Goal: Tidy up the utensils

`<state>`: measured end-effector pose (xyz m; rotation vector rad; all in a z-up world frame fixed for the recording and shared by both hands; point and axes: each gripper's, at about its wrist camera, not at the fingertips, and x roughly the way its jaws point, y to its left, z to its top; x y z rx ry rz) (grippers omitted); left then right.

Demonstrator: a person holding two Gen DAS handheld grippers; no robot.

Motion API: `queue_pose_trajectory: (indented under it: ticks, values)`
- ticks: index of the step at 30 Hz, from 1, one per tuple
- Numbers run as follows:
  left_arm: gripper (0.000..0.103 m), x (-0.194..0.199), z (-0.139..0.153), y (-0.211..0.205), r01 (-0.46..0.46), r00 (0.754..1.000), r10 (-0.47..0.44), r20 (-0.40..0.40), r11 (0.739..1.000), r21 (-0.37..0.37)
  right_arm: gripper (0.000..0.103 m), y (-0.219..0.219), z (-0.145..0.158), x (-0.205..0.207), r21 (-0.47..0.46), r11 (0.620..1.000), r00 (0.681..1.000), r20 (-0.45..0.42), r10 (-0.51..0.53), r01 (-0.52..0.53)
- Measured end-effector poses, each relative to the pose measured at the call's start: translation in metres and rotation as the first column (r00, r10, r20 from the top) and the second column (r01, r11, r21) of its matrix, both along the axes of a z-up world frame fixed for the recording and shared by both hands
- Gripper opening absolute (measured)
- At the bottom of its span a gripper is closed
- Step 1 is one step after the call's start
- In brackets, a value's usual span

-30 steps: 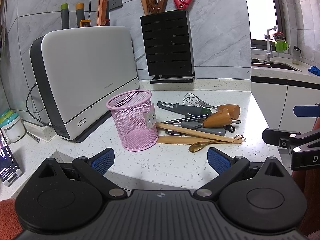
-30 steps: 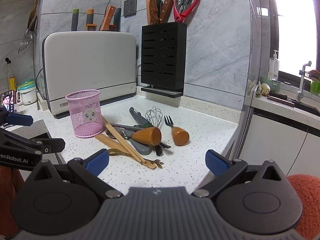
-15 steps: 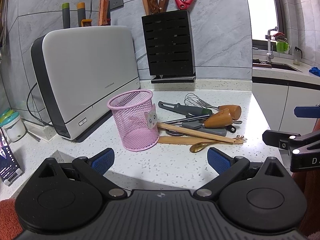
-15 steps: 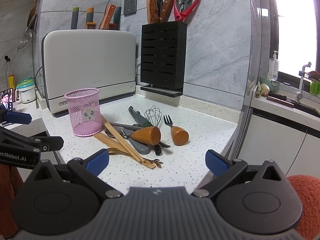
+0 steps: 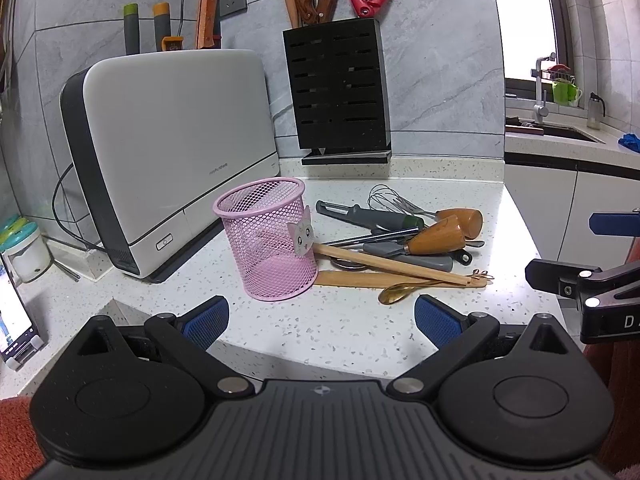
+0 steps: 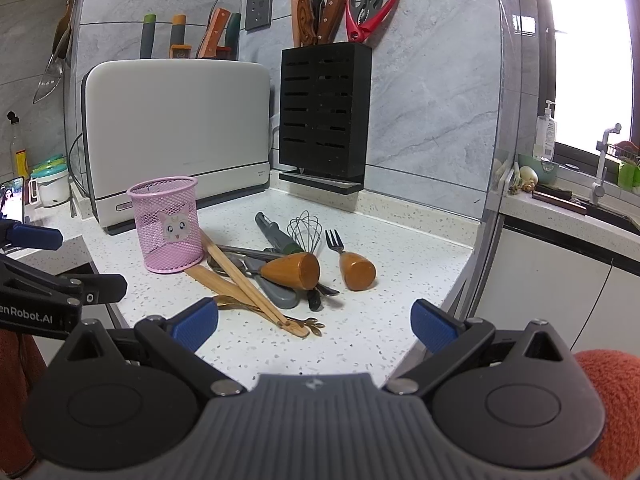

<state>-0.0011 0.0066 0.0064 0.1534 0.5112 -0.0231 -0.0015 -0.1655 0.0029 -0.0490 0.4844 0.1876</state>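
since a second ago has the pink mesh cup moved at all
No. In the right wrist view the pink mesh cup stands at the same spot beside the white appliance.

The cup (image 5: 269,240) was pink mesh, the tabletop (image 5: 352,332) white with dark speckles, the knife block (image 6: 324,116) black, the scissors (image 6: 370,8) red-handled.

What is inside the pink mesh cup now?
The pink mesh cup looks empty: only its pink bottom shows through the mesh. All utensils, such as the chopsticks, lie outside beside it.
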Motion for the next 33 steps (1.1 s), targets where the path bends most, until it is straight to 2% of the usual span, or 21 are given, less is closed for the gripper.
queue_pose_trajectory:
  ticks: [5, 8, 22, 27, 33]
  values:
    - [0.103, 0.001, -0.001, 0.0, -0.004, 1.0, 0.004, -0.005, 1.0, -0.008, 0.1, 0.0, 0.0, 0.0, -0.002, 1.0, 1.0, 0.0, 0.0, 0.0]
    - [0.103, 0.002, 0.001, 0.003, -0.005, 1.0, 0.004, -0.006, 0.999, -0.04, 0.1, -0.001, 0.0, -0.001, 0.001, 1.0, 1.0, 0.004, -0.001, 0.001]
    - [0.103, 0.016, 0.026, 0.006, 0.02, 0.998, -0.017, 0.055, 0.998, -0.054, 0.1, -0.005, 0.014, 0.015, 0.022, 0.999, 0.999, -0.027, 0.037, -0.036]
    - [0.103, 0.032, 0.027, 0.013, 0.059, 0.998, -0.056, 0.027, 0.992, -0.115, 0.1, -0.008, 0.022, 0.03, 0.016, 0.999, 0.999, -0.026, 0.029, -0.028]
    - [0.103, 0.054, 0.026, 0.019, 0.048, 0.999, -0.049, -0.013, 0.997, -0.061, 0.1, -0.007, 0.033, 0.067, -0.015, 0.998, 0.995, -0.085, 0.061, -0.063]
